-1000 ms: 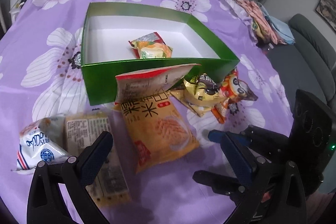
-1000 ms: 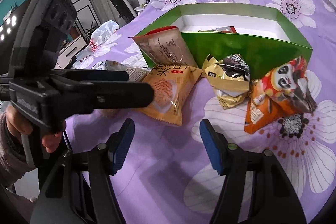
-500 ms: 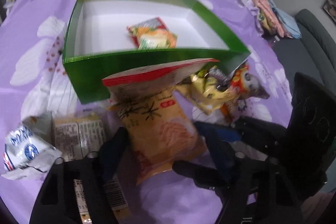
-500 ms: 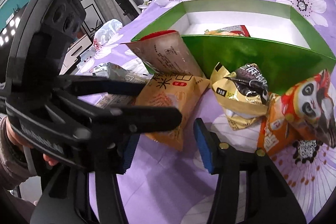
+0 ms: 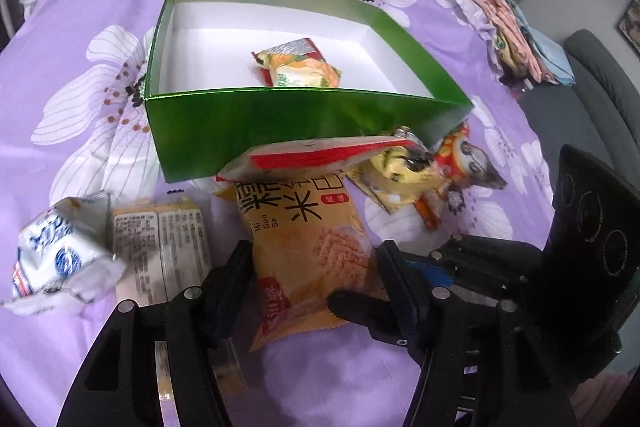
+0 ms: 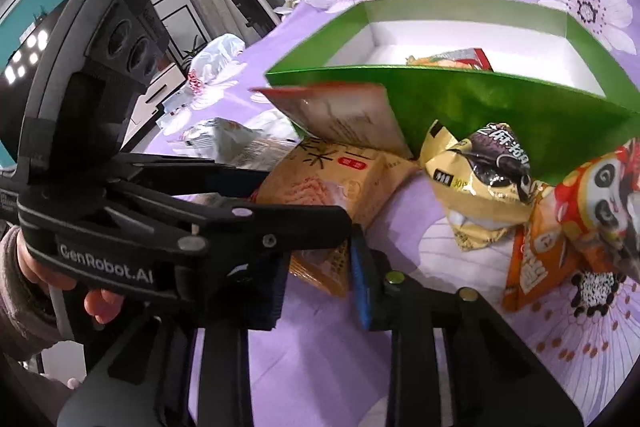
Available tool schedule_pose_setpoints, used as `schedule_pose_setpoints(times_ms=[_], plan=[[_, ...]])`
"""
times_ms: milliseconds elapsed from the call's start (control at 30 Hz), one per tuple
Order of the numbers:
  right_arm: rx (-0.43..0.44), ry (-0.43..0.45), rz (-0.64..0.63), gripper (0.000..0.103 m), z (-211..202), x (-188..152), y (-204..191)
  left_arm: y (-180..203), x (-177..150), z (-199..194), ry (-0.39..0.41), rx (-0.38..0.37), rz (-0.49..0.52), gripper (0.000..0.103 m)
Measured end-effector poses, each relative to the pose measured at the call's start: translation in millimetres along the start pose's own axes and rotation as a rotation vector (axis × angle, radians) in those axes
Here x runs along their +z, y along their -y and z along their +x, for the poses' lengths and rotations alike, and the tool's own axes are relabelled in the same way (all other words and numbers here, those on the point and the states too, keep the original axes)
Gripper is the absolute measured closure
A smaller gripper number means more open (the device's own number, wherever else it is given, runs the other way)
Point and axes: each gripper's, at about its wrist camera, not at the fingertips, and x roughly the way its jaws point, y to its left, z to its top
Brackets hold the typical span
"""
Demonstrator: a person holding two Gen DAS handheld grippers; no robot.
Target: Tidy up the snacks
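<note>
An orange rice-cracker packet (image 5: 308, 247) lies flat on the purple flowered cloth, just in front of the green box (image 5: 304, 123). My left gripper (image 5: 314, 267) straddles the packet's near half; its jaws are closing and the pads touch both long sides. My right gripper (image 6: 318, 283) comes in from the right, under the left one. Its jaws are closing too, with the packet's near corner (image 6: 320, 267) pinched between the pads. One orange and red snack (image 5: 300, 67) lies inside the box.
A red-edged packet (image 5: 320, 155) leans on the box's front wall. A yellow packet (image 5: 396, 179) and a panda packet (image 5: 464, 155) lie to the right. A pale bar packet (image 5: 160, 243) and a white and blue packet (image 5: 56, 251) lie left. A grey sofa (image 5: 600, 75) stands beyond.
Both grippers have closed in on the orange packet. The left jaws went from wide open to hugging its sides, and the right jaws narrowed onto its corner.
</note>
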Motion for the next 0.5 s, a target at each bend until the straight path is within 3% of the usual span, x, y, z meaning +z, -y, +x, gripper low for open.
schedule_pose_setpoints(times_ms=[500], plan=[[-0.044,0.074,-0.069,0.075,-59,-16,-34,45,-18,-46,0.067,-0.015,0.065,0.039]])
